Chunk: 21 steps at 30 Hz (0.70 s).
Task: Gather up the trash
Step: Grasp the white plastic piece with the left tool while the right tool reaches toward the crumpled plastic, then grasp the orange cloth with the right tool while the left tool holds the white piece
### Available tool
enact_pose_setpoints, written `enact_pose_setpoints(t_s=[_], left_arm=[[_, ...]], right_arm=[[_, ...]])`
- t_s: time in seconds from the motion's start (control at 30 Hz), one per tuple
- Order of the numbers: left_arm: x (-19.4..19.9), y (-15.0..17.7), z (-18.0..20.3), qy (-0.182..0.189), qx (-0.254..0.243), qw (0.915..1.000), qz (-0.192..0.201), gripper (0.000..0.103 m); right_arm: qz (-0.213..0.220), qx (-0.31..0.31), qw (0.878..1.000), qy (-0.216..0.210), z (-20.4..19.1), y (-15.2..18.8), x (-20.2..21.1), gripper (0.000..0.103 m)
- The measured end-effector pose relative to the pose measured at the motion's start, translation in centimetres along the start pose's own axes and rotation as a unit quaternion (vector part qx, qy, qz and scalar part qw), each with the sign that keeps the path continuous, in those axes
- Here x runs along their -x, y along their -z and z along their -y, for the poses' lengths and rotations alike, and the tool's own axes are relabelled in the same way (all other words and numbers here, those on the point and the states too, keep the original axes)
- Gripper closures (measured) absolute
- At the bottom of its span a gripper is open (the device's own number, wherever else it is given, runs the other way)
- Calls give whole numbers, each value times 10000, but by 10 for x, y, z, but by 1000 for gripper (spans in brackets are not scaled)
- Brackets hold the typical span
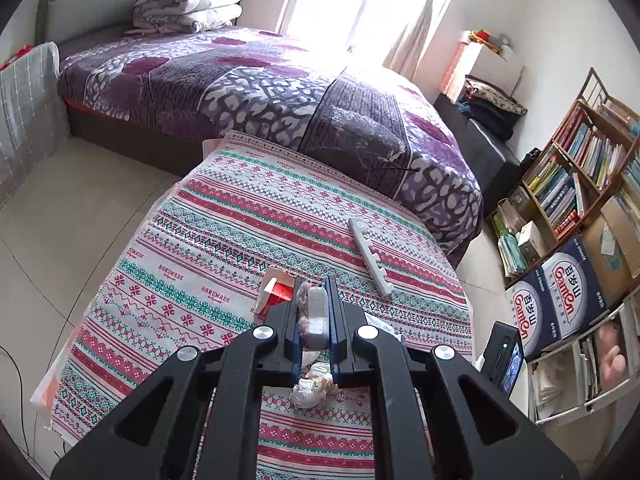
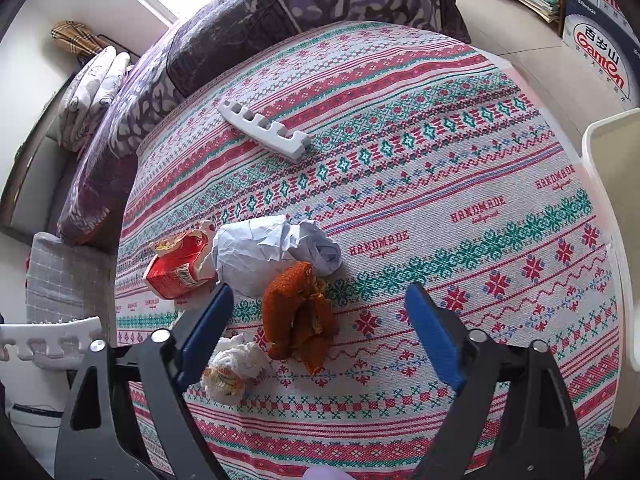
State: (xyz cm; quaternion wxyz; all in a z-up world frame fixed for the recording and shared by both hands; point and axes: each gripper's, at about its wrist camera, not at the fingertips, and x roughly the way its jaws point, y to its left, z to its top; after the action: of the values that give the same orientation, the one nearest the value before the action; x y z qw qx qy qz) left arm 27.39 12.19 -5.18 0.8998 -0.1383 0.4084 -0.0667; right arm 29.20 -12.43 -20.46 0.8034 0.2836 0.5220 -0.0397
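tablecloth [image 2: 460,184]: showing "HANDMADE" repeating across its patterned bands | blue-and-white cartons [image 1: 560,300]: displaying red "Ganten" with Chinese characters 百岁山 | red packet [image 2: 176,268]: bearing a barcode, digits reading as illegible

on the bench [image 2: 460,152] cloth lie one red carton [image 2: 176,266], one crumpled sheet of white paper [image 2: 264,252], one heap of orange peel [image 2: 300,312] whose pieces cannot be counted apart, and one small printed tissue wad [image 2: 234,368]. two white notched foam strips show: one [image 2: 264,128] on the bench, another [image 2: 48,344] at the left edge. one white foam block [image 1: 318,316] sits between the pads of one gripper [image 1: 316,292].
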Motion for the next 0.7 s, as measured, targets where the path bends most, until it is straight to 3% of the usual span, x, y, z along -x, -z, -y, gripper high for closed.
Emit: enact_pose_setpoints(t_s=[0.07, 0.13, 0.17, 0.37, 0.6, 0.7], left_arm=[[-1, 0, 0, -3, -4, 10000, -11, 93], [-1, 0, 1, 3, 5, 10000, -14, 93], [-1, 0, 1, 5, 2, 10000, -12, 93], [-1, 0, 2, 20, 3, 10000, 9, 93], [-2, 1, 6, 35, -29, 10000, -7, 93], [-3, 1, 6, 50, -40, 10000, -37, 93]], right_arm=[[-83, 86, 9998, -149, -1, -1, -3, 63], [-25, 87, 9995, -301, -3, -4, -2, 82], [29, 130, 9992, -366, -5, -5, 0, 85], [184, 303, 9974, -635, -10, -7, 16, 94], [160, 291, 9976, -611, -9, -10, 35, 94], [83, 274, 9986, -442, -3, -11, 36, 88]])
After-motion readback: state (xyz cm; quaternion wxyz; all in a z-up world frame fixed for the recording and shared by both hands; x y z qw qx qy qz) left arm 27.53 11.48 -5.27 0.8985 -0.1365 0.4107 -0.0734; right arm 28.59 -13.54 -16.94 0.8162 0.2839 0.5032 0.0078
